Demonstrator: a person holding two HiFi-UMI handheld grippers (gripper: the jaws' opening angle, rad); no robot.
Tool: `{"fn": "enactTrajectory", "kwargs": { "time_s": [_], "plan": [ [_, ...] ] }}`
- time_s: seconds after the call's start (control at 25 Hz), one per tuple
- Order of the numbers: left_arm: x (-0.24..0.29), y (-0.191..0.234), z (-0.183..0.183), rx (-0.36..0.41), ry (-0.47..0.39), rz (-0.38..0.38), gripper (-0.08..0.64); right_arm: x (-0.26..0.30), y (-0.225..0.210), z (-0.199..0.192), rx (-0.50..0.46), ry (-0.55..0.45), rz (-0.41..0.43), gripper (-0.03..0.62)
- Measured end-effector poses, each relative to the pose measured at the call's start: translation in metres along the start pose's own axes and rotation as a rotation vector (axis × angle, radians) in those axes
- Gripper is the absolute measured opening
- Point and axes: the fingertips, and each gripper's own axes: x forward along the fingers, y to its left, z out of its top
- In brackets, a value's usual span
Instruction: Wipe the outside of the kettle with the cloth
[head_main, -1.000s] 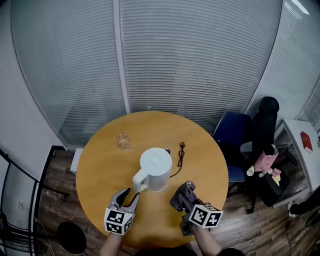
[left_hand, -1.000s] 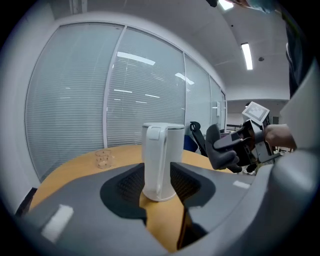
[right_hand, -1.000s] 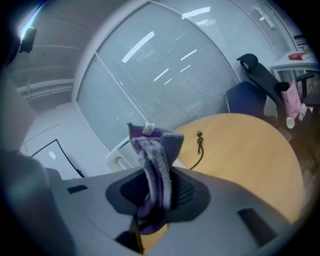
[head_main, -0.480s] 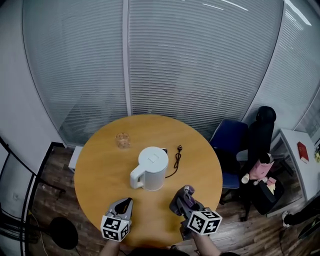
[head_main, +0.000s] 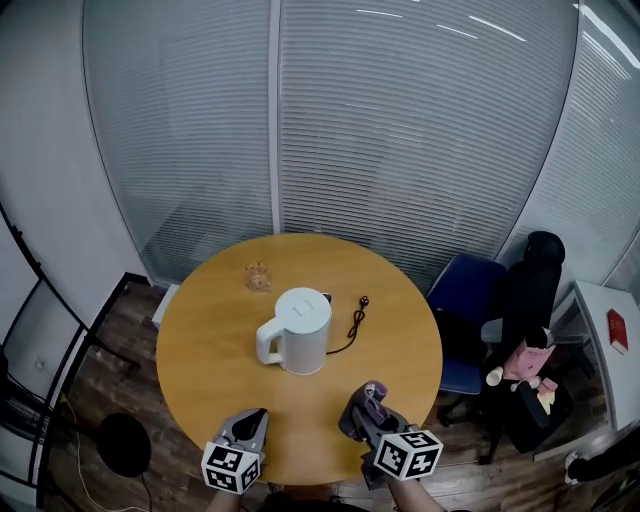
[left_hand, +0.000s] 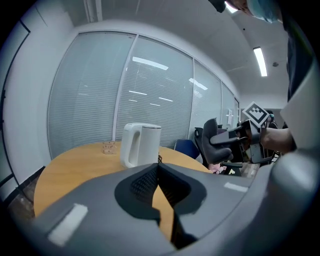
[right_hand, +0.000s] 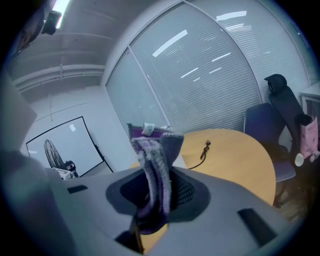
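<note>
The white kettle (head_main: 297, 330) stands upright at the middle of the round wooden table (head_main: 200, 350), its handle to the left; it also shows in the left gripper view (left_hand: 141, 144). My left gripper (head_main: 252, 420) hovers at the near table edge, well short of the kettle. Its jaws have just been closing and now meet with nothing between them (left_hand: 157, 167). My right gripper (head_main: 365, 405) is near the front edge, shut on a purple-grey cloth (right_hand: 152, 165) that sticks up out of the jaws. The cloth (head_main: 370, 397) is apart from the kettle.
A small glass cup (head_main: 258, 275) sits at the table's far left. The kettle's black cord (head_main: 355, 325) lies to its right. A blue chair (head_main: 465, 300) and a black chair (head_main: 530, 290) stand right of the table, with glass blinds behind.
Both grippers have drawn back from the kettle toward the near table edge. The left jaws stood open beside the kettle's handle and have shut empty. The right keeps the cloth.
</note>
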Motion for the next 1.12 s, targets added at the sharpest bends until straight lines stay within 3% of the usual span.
{"fn": "enactTrajectory", "kwargs": {
  "time_s": [0.6, 1.12],
  "plan": [
    [-0.03, -0.065, -0.023, -0.015, -0.01, 0.068, 0.011, -0.047, -0.004, -0.034, -0.057, 0.074, 0.101, 0.097],
    [-0.057, -0.093, -0.042, -0.043, -0.021, 0.113, 0.011, -0.067, 0.004, -0.057, -0.11, 0.12, 0.145, 0.096]
  ]
}}
